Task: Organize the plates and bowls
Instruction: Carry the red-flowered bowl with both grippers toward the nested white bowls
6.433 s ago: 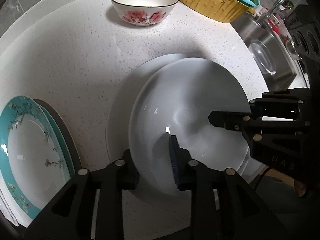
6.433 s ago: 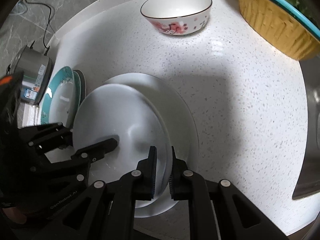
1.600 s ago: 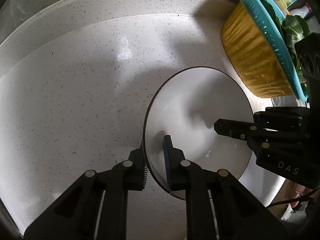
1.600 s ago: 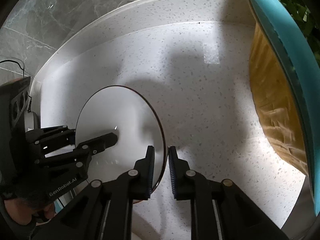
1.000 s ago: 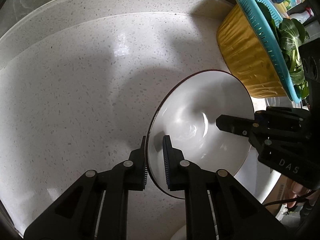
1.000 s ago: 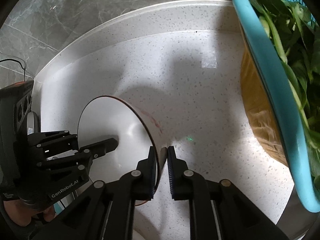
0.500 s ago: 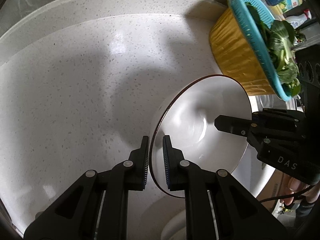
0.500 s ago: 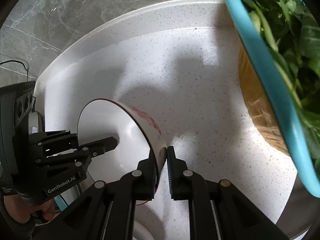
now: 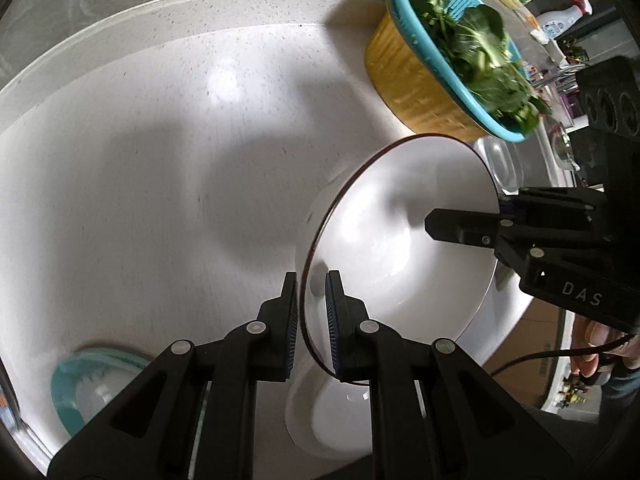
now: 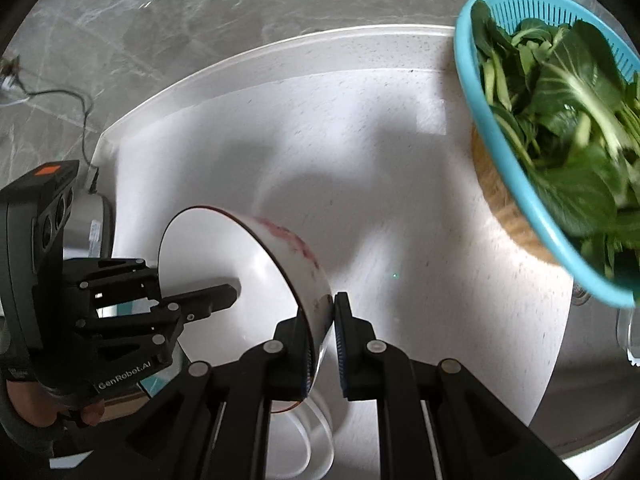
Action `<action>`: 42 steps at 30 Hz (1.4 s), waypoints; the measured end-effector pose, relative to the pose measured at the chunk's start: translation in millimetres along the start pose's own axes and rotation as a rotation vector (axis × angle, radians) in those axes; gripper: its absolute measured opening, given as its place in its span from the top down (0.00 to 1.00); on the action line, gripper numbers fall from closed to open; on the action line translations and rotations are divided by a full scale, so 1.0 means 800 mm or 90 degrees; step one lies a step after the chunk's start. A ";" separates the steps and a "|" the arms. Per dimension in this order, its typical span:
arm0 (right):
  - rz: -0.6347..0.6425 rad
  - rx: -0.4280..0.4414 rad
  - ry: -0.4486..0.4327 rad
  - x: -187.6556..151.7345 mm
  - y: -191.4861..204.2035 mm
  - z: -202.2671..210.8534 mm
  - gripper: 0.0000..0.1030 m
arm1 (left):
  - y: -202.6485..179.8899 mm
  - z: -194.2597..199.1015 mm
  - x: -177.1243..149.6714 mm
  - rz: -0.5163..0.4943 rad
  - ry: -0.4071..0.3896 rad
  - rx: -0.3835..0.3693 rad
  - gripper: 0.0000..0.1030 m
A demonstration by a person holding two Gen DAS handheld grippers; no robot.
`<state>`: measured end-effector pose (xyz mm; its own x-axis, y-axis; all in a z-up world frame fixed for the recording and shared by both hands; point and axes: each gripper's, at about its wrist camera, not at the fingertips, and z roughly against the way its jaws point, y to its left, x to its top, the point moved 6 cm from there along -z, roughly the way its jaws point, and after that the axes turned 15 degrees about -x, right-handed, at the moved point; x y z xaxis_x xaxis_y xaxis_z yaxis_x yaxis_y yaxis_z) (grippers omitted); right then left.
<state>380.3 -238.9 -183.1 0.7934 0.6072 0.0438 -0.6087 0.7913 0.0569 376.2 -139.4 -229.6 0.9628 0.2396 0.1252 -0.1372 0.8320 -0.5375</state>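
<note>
A white bowl (image 9: 404, 240) with a dark rim and a pink flower pattern (image 10: 280, 256) is held in the air above the white counter. My left gripper (image 9: 311, 312) is shut on its near rim, and my right gripper (image 10: 324, 332) is shut on the opposite rim. The bowl is tilted. Below it lie the stacked white plates (image 9: 332, 416), whose edge also shows in the right wrist view (image 10: 316, 444). A teal-rimmed plate (image 9: 88, 392) sits at the lower left of the left wrist view.
A yellow basket with a teal colander of green leaves (image 9: 448, 68) stands at the back right, close to the right gripper (image 10: 552, 120). A steel sink (image 9: 504, 164) lies beyond it. A steel pot (image 10: 92, 224) stands at the counter's left end. The marble wall runs behind.
Both grippers have lifted the flowered bowl higher and drawn it back toward the white plates, which have come into view below. The teal plate has also come into view.
</note>
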 end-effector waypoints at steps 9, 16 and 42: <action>0.027 0.025 0.023 -0.057 0.025 0.020 0.88 | -0.030 0.032 -0.069 0.004 -0.011 -0.008 0.89; 0.033 0.029 0.059 -0.101 0.027 0.005 0.88 | -0.031 0.006 -0.115 0.028 0.009 -0.017 0.89; 0.065 0.031 0.139 -0.147 0.045 -0.053 0.88 | -0.007 -0.053 -0.158 0.082 0.032 -0.016 0.89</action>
<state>265.4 -279.0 -228.3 0.7052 0.6897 -0.1645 -0.6814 0.7233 0.1119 265.0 -195.9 -277.9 0.9483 0.3172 0.0126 -0.2545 0.7833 -0.5672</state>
